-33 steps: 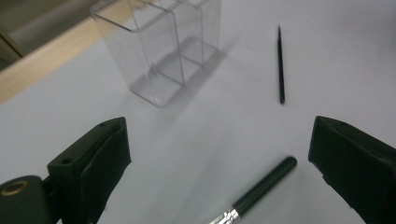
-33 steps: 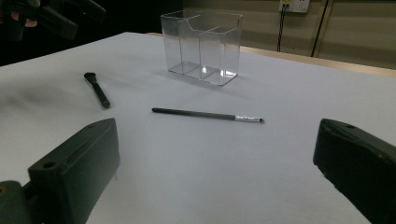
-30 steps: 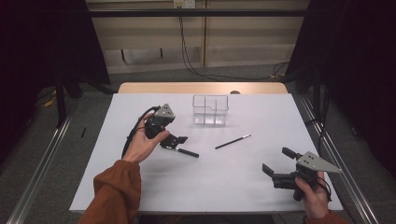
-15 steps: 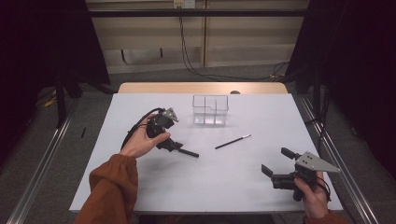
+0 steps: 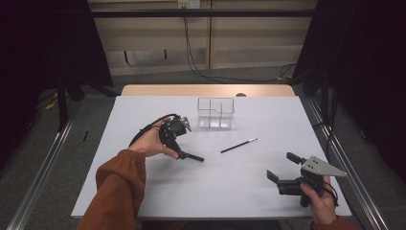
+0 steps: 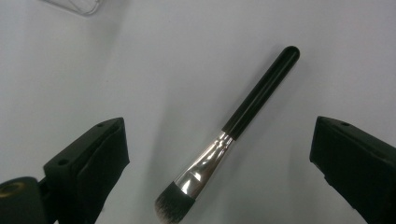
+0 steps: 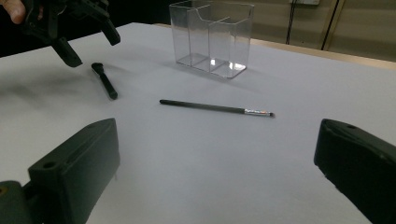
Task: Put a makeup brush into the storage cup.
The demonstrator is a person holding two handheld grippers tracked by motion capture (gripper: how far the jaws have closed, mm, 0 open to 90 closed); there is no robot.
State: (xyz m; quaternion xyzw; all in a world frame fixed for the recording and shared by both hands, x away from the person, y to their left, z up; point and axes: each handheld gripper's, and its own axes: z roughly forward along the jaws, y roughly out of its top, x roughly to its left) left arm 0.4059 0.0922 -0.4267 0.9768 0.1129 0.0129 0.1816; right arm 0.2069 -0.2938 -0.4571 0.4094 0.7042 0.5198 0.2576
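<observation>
Black plastic jaws stand wide apart on the right gripper (image 5: 286, 173), which rests at the near right corner of the white table (image 5: 249, 191) in the person's right hand (image 5: 318, 203), holding nothing and, by my reading, waiting its turn. Farther in, near the middle of the table, lies a thin black pencil-like brush with a small metal tip (image 5: 238, 145), untouched and well apart from both tools. To the left of it the left gripper (image 5: 176, 141) hangs tilted down over a short, thick black-handled makeup brush with a silver ferrule and dark bristles (image 6: 229, 133), which lies flat on the table; from the left gripper view the jaws are spread, one on each side of the brush and clear of it, so nothing is gripped yet. The step in hand looks like the approach to a pick of this brush. The next move calls for lowering the jaws until they straddle the handle, probably just above the ferrule, then closing squarely across it so it does not roll. At the far side stands a clear plastic two-compartment organiser box (image 5: 216, 112), seemingly empty, though its transparent walls make that hard to confirm; it is the likely place for the brush.
</observation>
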